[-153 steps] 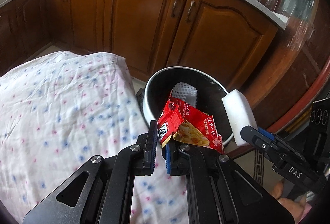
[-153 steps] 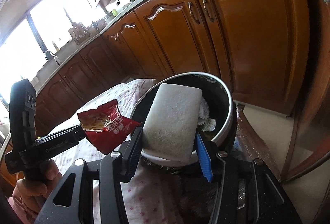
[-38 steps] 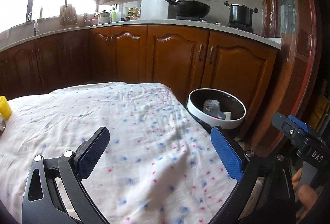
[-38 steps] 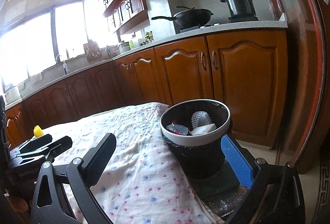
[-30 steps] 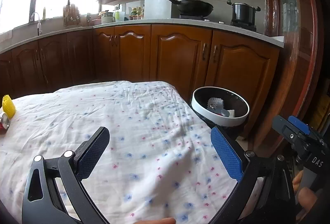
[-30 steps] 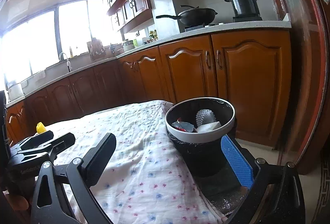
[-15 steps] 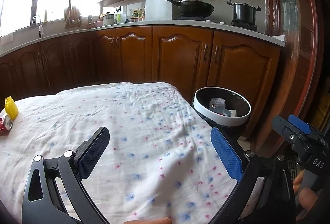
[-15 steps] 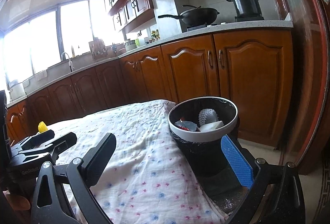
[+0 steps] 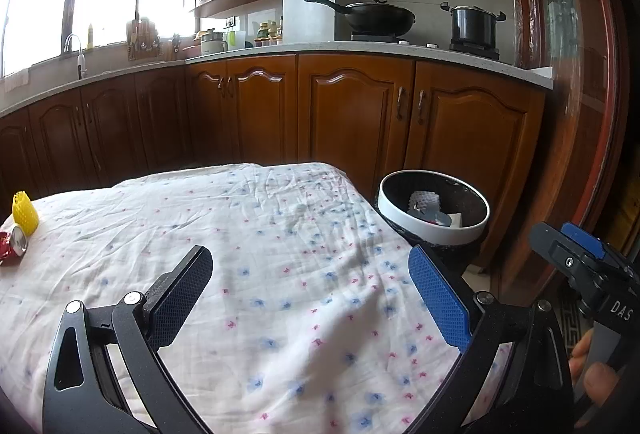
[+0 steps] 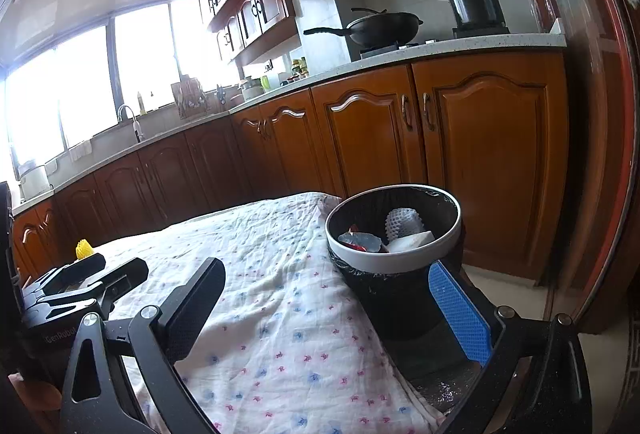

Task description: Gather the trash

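At far left of the floral white tablecloth [image 9: 280, 254] sit a yellow mesh fruit net [image 9: 25, 213] & a crushed red drink can [image 9: 14, 243], touching or nearly so, well apart from both grippers. Mid-frame, the left gripper [image 9: 310, 298] hangs above the cloth w/ jaws spread wide, black pad on one side, blue pad on the other, nothing between them. Right of the cloth's edge stands a round black trash bin w/ white rim [image 9: 434, 226], just beside the table; inside it lie a white foam net sleeve [image 9: 425, 200], a red snack wrapper [image 10: 358, 241] showing its silver inside, & a white sponge block [image 10: 410, 241], all resting together. Further right, the right gripper [image 10: 326, 314] is also spread wide & empty, its blue pad low in front of the bin's side. Behind, brown wooden cabinets [image 9: 348, 122] run under a pale counter carrying a black wok [image 9: 376, 16] & a steel pot [image 9: 474, 26].
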Demonstrator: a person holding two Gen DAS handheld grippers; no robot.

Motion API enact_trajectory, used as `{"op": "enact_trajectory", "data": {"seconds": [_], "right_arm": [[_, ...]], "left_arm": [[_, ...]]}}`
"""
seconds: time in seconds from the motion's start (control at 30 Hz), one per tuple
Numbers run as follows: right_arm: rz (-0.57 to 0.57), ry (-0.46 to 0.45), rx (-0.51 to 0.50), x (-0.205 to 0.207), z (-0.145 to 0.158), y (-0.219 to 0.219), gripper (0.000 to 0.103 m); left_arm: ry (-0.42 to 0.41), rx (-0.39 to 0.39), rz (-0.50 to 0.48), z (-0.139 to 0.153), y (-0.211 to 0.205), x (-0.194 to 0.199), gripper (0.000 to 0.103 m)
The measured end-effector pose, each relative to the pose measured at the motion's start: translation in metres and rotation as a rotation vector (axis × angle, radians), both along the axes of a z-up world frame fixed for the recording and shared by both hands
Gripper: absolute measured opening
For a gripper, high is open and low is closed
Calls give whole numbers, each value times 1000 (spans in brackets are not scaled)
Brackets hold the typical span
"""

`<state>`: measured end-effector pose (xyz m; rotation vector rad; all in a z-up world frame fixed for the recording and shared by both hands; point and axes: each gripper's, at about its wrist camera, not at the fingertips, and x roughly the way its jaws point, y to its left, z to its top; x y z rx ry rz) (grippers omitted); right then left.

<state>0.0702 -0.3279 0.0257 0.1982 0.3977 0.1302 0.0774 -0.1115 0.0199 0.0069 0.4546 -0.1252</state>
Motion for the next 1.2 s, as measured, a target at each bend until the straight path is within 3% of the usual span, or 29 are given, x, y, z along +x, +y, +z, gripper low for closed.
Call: {"op": "enact_trajectory", "data": {"seconds": [1.2], "right_arm": [[2,4,5,0,-1,6,103]], "left_arm": [[5,4,3,-3,-1,1,101]]}}
